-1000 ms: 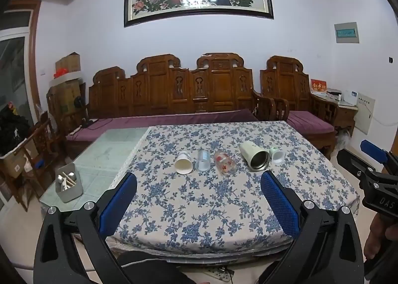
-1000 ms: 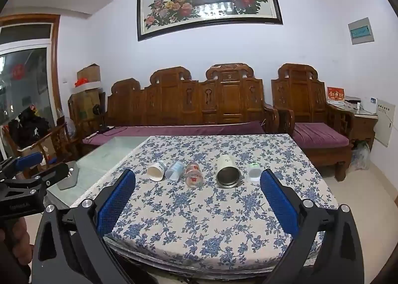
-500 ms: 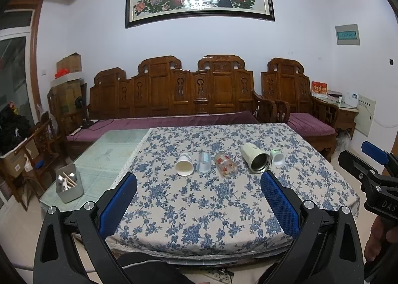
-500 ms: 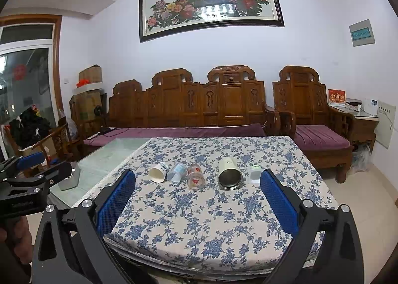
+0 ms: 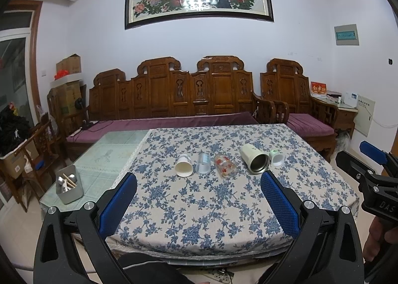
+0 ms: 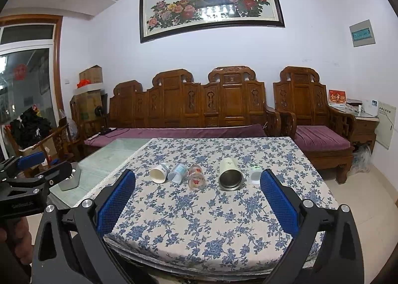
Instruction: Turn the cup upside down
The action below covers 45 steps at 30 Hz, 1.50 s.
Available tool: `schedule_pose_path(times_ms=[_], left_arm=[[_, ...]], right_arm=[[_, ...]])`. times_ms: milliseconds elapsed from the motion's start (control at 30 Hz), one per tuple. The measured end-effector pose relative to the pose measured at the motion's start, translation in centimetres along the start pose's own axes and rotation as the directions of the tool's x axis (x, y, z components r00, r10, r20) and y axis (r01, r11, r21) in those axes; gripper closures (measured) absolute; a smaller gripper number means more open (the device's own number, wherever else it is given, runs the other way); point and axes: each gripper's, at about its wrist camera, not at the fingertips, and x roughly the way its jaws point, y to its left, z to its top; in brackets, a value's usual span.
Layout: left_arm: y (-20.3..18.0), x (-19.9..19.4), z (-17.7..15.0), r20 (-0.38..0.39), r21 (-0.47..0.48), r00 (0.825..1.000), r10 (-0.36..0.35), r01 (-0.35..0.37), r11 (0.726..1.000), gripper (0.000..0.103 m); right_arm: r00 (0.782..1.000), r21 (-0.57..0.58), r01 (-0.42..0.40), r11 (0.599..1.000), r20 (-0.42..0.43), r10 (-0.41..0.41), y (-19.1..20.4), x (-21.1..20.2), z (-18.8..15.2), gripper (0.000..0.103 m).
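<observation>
We are looking over the counter (image 5: 199,221), w/ blue-floral cloth covering most of it and bare green glass showing at its left end. Behind it, the carved wooden sofa (image 5: 174,94) w/ purple cushion is sitting against the wall.

Both claws are hovering at the near edge, above the cloth, touching nothing. Left claw (image 5: 199,199): spread wide, nothing between the blue pads. Right claw (image 6: 197,197): also wide, also holding nothing.

Five cups are lying on their sides in a row mid-counter, mouths facing us. Largest is the cream steel-lined tumbler (image 5: 255,162), right of centre. Next, the red-flowered glass (image 5: 224,166), then the clear plastic cup (image 5: 204,163) just beside the white paper cup (image 5: 184,164) at the row's left end. Smallest, the small white cup w/ green base (image 5: 275,157), is lying close by the tumbler's right side; we cannot tell whether they touch.

A grey utensil caddy (image 5: 69,188) is standing on the bare glass, well apart from the row.
</observation>
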Motion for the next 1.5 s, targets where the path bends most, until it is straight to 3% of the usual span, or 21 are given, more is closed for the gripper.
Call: schedule_pose_path(times_ms=[1167,1500], left_arm=[[-0.8,-1.0,0.2,0.009,0.008,1.0,-0.011,0.011,1.0,0.007],[-0.6,0.6,0.0,-0.027,0.016,0.999,-0.026,0.027,1.0,0.007]], right_arm=[[1.0,0.004,-0.008,1.0,0.01,0.008,0.6,-0.7,0.3,0.003],[1.0,0.018,-0.018,1.0,-0.016,0.019,0.0,0.5,-0.4,0.003]])
